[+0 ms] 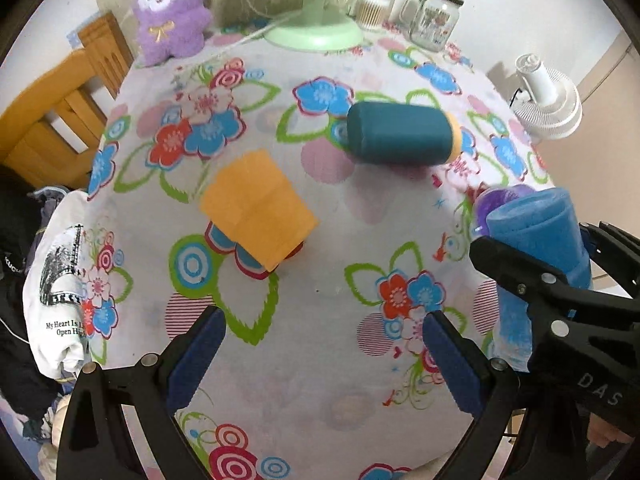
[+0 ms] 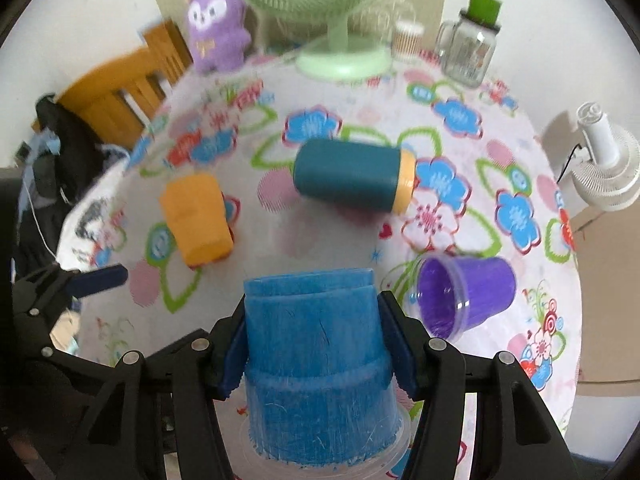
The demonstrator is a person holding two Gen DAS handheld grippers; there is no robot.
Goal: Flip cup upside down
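Note:
My right gripper is shut on a blue plastic cup, held with its base pointing forward and its clear rim toward the camera, above the table's near right part. The cup and the right gripper also show at the right of the left wrist view. My left gripper is open and empty above the flowered tablecloth. An orange cup, a dark teal cup with a yellow rim and a purple cup lie on their sides.
A green fan, a purple plush toy, a glass mug with a green lid and a striped cup stand at the far edge. A white fan is at right. A wooden chair and clothes are at left.

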